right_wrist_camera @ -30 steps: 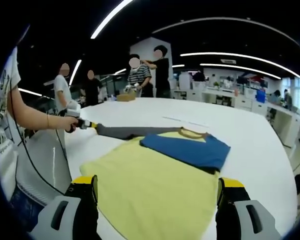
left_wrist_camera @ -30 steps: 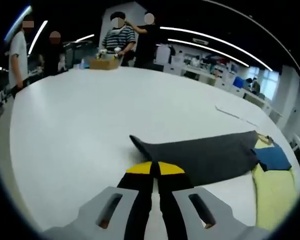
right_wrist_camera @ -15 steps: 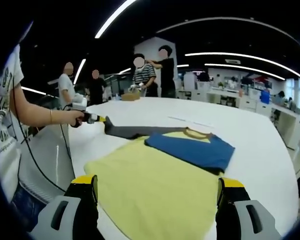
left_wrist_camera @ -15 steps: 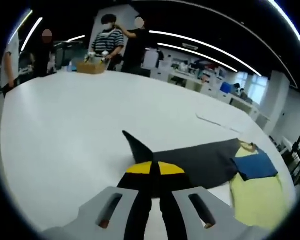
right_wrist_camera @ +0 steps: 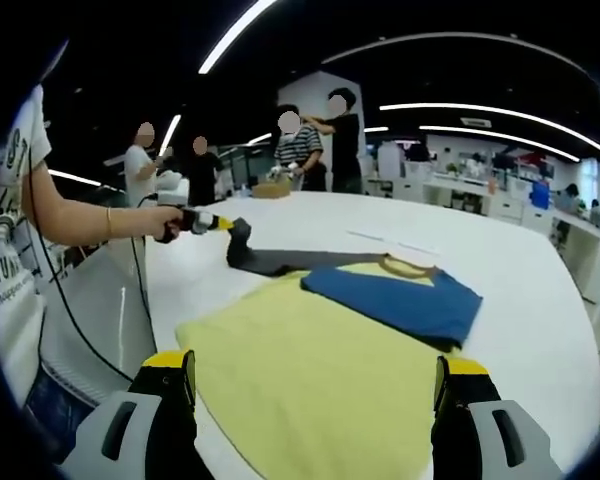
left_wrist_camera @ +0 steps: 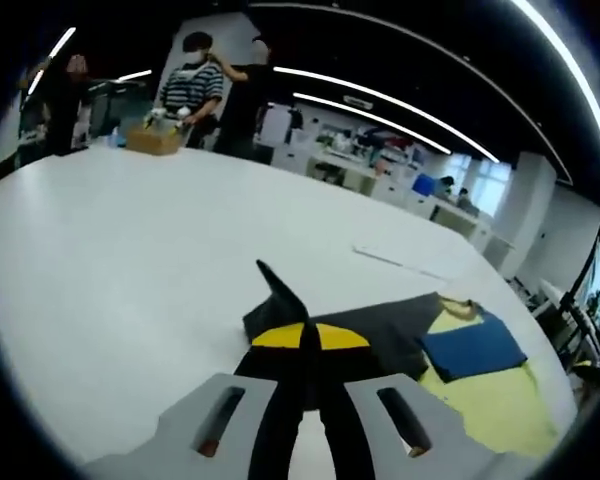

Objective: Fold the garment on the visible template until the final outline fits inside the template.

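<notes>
A yellow T-shirt (right_wrist_camera: 310, 370) lies flat on the white table (left_wrist_camera: 110, 250). Its blue sleeve (right_wrist_camera: 400, 300) is folded over the chest, below the brown collar (right_wrist_camera: 405, 265). My left gripper (left_wrist_camera: 305, 335) is shut on the end of the dark grey sleeve (left_wrist_camera: 380, 330), whose tip sticks up above the jaws. In the right gripper view a hand holds that left gripper (right_wrist_camera: 215, 224) above the table, with the grey sleeve (right_wrist_camera: 280, 260) bent upward at its end. My right gripper (right_wrist_camera: 315, 362) stands open over the shirt's near hem, jaws wide apart. The blue sleeve (left_wrist_camera: 472, 345) and yellow body (left_wrist_camera: 490, 400) lie right of the grey sleeve.
A thin pale outline (left_wrist_camera: 400, 262) lies on the table beyond the shirt. A cardboard box (left_wrist_camera: 152, 138) sits at the far end, with several people standing there. The person's arm (right_wrist_camera: 80, 225) and a cable hang by the table's left edge (right_wrist_camera: 140, 300).
My left gripper has lifted the grey sleeve's end and carried it toward the shirt, so the sleeve now lies shorter and bent up. The right gripper stays open in place.
</notes>
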A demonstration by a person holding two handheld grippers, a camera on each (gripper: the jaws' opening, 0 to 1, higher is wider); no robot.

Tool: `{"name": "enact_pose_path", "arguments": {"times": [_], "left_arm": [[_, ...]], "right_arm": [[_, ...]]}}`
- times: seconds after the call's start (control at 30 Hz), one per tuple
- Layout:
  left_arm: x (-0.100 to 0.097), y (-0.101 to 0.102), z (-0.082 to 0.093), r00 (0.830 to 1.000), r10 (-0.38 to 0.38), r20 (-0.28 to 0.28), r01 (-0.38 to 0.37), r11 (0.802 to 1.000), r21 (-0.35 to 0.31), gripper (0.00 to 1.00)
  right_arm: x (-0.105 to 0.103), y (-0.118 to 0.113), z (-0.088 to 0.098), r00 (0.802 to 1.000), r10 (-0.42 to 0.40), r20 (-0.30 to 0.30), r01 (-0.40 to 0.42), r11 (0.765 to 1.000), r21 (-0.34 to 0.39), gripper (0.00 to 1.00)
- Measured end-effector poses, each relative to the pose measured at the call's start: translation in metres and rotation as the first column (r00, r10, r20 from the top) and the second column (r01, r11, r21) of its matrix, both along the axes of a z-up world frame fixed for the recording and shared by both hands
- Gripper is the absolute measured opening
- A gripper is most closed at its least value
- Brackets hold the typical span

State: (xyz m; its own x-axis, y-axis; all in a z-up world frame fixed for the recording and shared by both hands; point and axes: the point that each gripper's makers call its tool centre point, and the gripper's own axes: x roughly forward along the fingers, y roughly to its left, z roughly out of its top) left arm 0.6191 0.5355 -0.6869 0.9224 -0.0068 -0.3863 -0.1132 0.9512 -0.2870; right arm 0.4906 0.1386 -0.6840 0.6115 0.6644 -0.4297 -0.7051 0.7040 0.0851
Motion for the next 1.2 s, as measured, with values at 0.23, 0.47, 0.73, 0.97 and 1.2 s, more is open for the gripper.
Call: {"name": "enact_pose_path", "arguments": {"times": [0.23,0.47,0.73,0.97,1.2], "left_arm": [[0.013,-0.021,0.008,0.999,-0.047,0.019,0.048,0.999,-0.012,0.0],[0.025,-0.047,0.019,0.994,-0.095,0.046,0.097,0.995,-0.03,0.0],[0.033,-0.068,0.024,0.99,-0.13,0.058,0.133,0.99,-0.044,0.0],[0.036,-0.087,0.027,0.985,-0.165,0.057,0.168,0.984,-0.051,0.0],[0.041,-0.105,0.034,0.977,-0.2,0.076,0.205,0.977,-0.06,0.0]], "right_arm": [[-0.001,0.001,0.002,1.0,-0.002,0.004,0.002,1.0,0.002,0.99],[-0.002,0.001,0.0,1.0,-0.002,-0.003,0.002,1.0,0.003,0.99],[-0.002,-0.002,-0.001,1.0,-0.006,-0.003,0.006,1.0,0.001,0.99],[-0.003,0.002,-0.002,1.0,0.002,-0.007,-0.002,1.0,0.008,0.99],[-0.003,0.003,-0.001,1.0,0.005,-0.002,-0.005,1.0,0.008,0.99]]}}
